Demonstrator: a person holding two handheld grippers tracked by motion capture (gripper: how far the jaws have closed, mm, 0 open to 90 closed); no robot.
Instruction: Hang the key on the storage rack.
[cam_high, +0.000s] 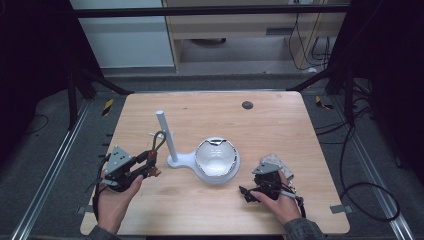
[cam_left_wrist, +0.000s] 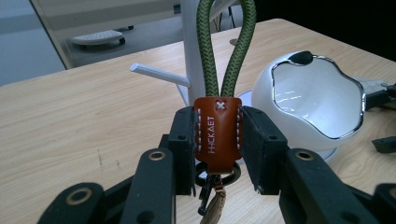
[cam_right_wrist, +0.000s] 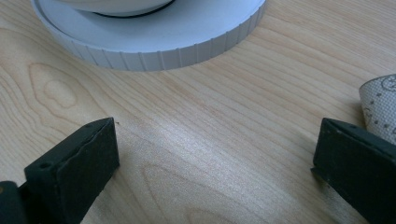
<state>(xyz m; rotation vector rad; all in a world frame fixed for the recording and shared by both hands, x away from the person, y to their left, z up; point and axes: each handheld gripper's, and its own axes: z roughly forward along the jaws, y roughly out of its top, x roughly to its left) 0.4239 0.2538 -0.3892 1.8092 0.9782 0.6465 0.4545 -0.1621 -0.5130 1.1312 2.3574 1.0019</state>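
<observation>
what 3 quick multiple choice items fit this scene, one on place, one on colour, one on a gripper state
1. Where is the white bowl?
A. on the round base of the white stand
B. on the floor
C. in a hand

2. What colour is the keychain cord loop?
A. blue
B. green
C. yellow

3. How is the left gripper?
A. wide open, nothing between the jaws
B. shut on the keychain
C. lying on the table

Key: 1 A, the bowl sits on the base beside the post. 2 B, a green braided loop rises from the brown leather tab. 3 B, both pads press the tab.
</observation>
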